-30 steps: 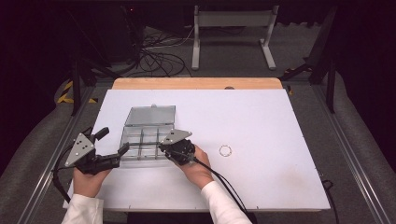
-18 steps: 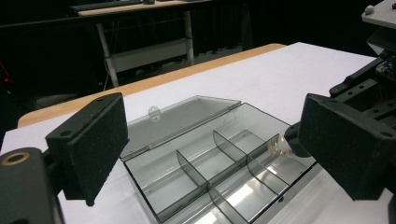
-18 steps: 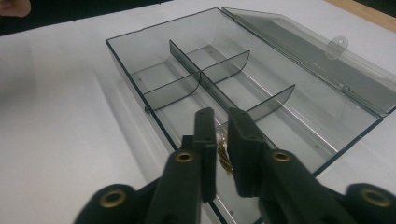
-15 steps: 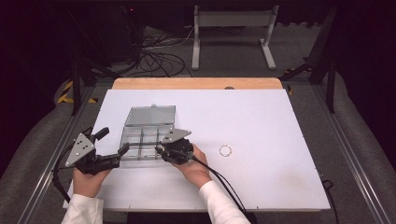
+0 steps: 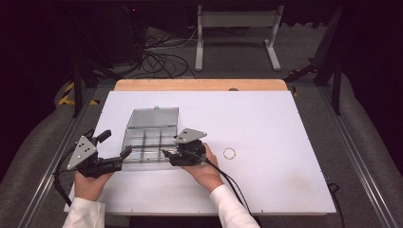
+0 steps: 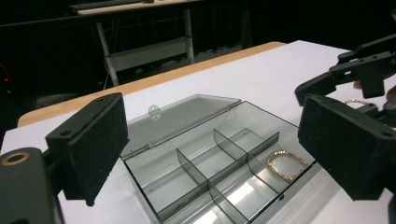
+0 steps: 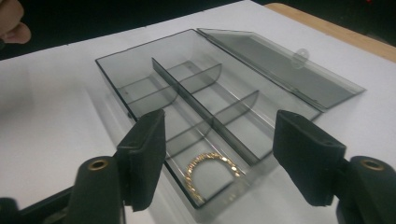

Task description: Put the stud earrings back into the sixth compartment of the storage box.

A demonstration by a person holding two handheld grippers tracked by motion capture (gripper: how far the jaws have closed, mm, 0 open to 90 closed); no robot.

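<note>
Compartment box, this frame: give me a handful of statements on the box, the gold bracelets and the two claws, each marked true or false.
1. The lid of the compartment box is shut. False: the lid lies swung open behind the box.
2. A gold bracelet lies in a compartment of the box. True.
3. The right claw clamps that bracelet. False: its jaws have just been opening and stand apart above the bracelet, which lies loose in the compartment.
4. A second bracelet lies on the white table, outside the box. True.
5. The left claw holds the box by its lid. False: its jaws stand open and grip nothing.
</note>
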